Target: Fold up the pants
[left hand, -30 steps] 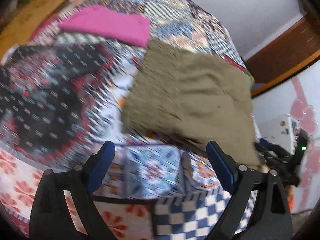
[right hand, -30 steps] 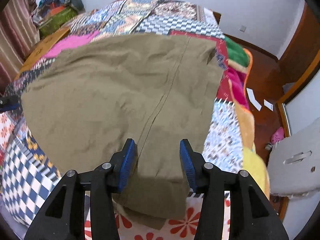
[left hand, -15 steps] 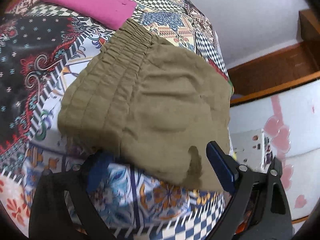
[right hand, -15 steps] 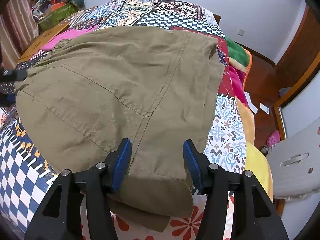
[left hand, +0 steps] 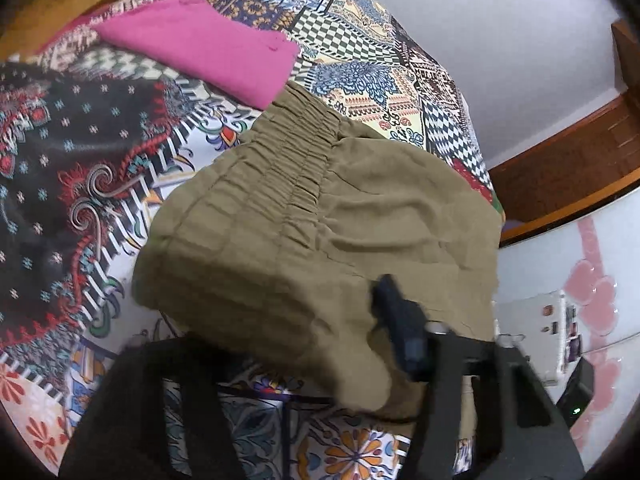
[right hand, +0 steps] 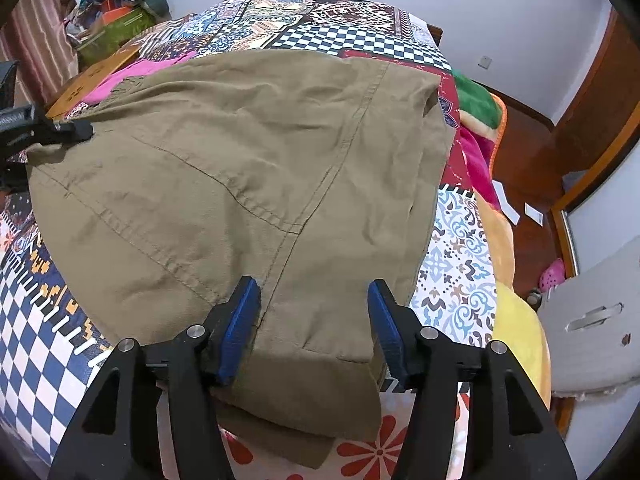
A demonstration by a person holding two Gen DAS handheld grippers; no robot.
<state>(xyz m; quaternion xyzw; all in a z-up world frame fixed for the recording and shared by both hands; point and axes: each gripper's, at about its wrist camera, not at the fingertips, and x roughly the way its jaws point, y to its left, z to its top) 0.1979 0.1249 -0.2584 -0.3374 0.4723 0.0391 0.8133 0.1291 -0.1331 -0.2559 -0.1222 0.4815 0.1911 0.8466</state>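
The olive-brown cotton pants (right hand: 248,184) lie folded on the patchwork quilt with many colours and patterns (right hand: 44,344), and they fill the middle of the right wrist view. A long seam runs from the upper right of the pants down to the lower centre. The right gripper (right hand: 314,320) is at the bottom of that frame with its two blue fingers spread apart. The near edge of the pants lies between them, and the left blue finger (right hand: 240,316) touches the cloth at the seam; the other finger is just beside the edge of the cloth.

In the left wrist view the pants (left hand: 320,232) are in the centre, and the gathered elastic waistband (left hand: 280,168) goes from the upper middle toward the lower left. The left gripper (left hand: 320,344) is at the bottom of the frame. One dark blue finger (left hand: 402,328) rests on top of the cloth at the lower right, and the other finger is hidden under the fabric, so I cannot tell whether the gripper pinches the cloth or is only around it. A pink folded cloth (left hand: 200,44) lies on the quilt in the upper left, just beside the waistband. In the right wrist view the left gripper's black body (right hand: 36,132) appears at the left edge, touching the pants.
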